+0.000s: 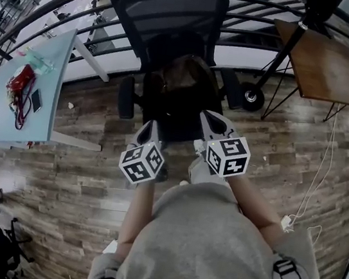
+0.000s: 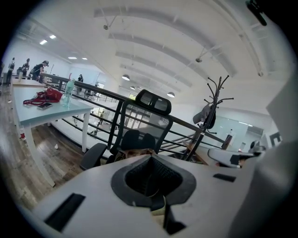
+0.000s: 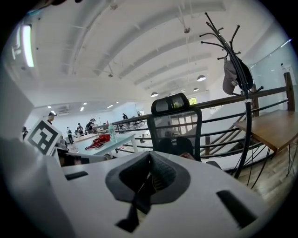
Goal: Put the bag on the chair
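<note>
Wood floor (image 1: 85, 174) lies bare around the person. In the head view the most free room is from 7 to 9 o'clock. At 12 o'clock stands the black chair (image 1: 174, 9). Right behind its back runs a dark rail (image 1: 57, 13), so that way is shut off.

A pale table (image 1: 25, 113) sits at 10 o'clock, and its near edge is well apart from the chair's armrest. On it lie a red thing (image 1: 21, 80) and a phone (image 1: 37, 100), and a bottle (image 2: 69, 92) stands there too. At 2 o'clock is a brown table (image 1: 328, 64). Between it and the chair stands a coat stand (image 1: 285, 51) with a wheel at its foot. A thin white cord (image 1: 315, 176) trails over the floor at 3 o'clock.

The only marks that can be made out are the black and white squares on each gripper's cube.

The bag (image 1: 183, 78) is brown and dark, and it sits on the chair seat. The left gripper (image 1: 152, 126) and the right gripper (image 1: 208, 116) point at it from 6 o'clock. They are side by side, with their tips near the front edge of the seat. The head view does not show if the tips touch the bag. In its own view each gripper has its jaws pressed together with nothing between them. The bag shows just past them at 12 o'clock.
</note>
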`<act>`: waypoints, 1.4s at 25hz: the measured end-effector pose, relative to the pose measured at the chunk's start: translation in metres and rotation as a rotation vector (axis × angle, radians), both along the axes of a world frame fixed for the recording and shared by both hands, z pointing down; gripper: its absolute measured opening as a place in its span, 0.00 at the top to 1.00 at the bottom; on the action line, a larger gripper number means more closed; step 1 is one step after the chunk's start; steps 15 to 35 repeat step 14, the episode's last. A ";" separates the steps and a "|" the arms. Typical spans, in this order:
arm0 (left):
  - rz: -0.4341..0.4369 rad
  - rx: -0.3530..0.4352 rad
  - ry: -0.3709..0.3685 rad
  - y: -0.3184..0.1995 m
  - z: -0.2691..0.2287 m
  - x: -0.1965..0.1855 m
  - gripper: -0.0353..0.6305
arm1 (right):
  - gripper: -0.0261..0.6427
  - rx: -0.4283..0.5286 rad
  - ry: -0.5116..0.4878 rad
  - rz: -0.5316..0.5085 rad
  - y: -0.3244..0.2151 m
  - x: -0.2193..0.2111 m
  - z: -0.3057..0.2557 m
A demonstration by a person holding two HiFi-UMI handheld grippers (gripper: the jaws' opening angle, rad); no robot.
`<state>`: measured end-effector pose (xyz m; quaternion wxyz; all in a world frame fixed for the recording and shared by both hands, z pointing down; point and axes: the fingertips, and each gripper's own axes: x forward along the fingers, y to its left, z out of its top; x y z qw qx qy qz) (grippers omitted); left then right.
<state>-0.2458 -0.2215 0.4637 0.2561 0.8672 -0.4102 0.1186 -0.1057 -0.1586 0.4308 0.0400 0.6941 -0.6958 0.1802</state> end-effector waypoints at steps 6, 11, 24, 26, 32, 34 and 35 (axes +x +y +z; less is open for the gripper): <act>-0.003 0.002 0.008 -0.005 -0.005 0.000 0.94 | 0.96 0.016 -0.002 -0.003 -0.004 -0.001 -0.007; -0.007 0.003 0.007 -0.007 -0.007 -0.001 0.94 | 0.96 0.024 0.002 -0.011 -0.006 -0.003 -0.010; -0.007 0.005 0.010 -0.008 -0.010 -0.002 0.94 | 0.96 0.029 0.001 -0.013 -0.008 -0.005 -0.014; -0.007 0.005 0.010 -0.008 -0.010 -0.002 0.94 | 0.96 0.029 0.001 -0.013 -0.008 -0.005 -0.014; -0.007 0.005 0.010 -0.008 -0.010 -0.002 0.94 | 0.96 0.029 0.001 -0.013 -0.008 -0.005 -0.014; -0.007 0.005 0.010 -0.008 -0.010 -0.002 0.94 | 0.96 0.029 0.001 -0.013 -0.008 -0.005 -0.014; -0.007 0.005 0.010 -0.008 -0.010 -0.002 0.94 | 0.96 0.029 0.001 -0.013 -0.008 -0.005 -0.014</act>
